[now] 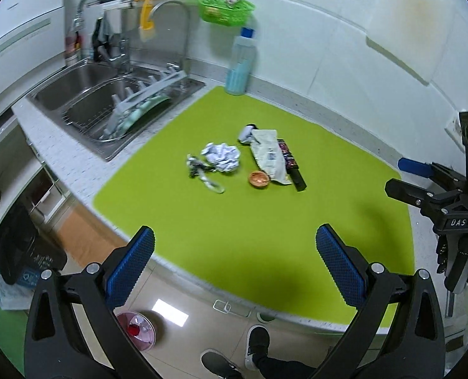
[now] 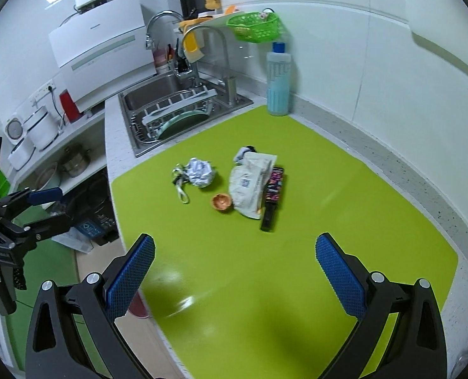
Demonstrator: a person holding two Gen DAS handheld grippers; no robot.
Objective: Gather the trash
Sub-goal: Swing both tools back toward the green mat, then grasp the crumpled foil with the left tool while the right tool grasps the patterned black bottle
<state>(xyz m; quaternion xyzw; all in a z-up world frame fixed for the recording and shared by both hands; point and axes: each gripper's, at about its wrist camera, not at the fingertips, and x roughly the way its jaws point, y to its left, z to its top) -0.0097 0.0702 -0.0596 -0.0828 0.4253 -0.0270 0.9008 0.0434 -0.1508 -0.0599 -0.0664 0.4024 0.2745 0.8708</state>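
Note:
Trash lies in the middle of a green mat [image 1: 265, 221] [image 2: 328, 214]: a crumpled paper ball [image 1: 222, 157] [image 2: 199, 172], a twisted plastic wrapper [image 1: 202, 173] [image 2: 180, 186], a brown shell-like cup [image 1: 259, 178] [image 2: 222, 202], a flattened white pouch [image 1: 268, 154] [image 2: 249, 186] and a dark snack wrapper [image 1: 292, 164] [image 2: 272, 197]. My left gripper [image 1: 234, 262] [image 2: 44, 208] is open above the mat's near edge, well short of the trash. My right gripper [image 2: 234, 271] [image 1: 423, 186] is also open and empty, over the mat's near part.
A steel sink [image 1: 85, 94] [image 2: 170, 107] with a dish rack sits left of the mat. A blue bottle [image 1: 241, 63] [image 2: 278, 79] stands at the back wall under a green basket [image 1: 226, 9] [image 2: 254, 27]. A pink-lidded bin [image 1: 136, 330] and a person's shoes [image 1: 234, 353] are on the floor.

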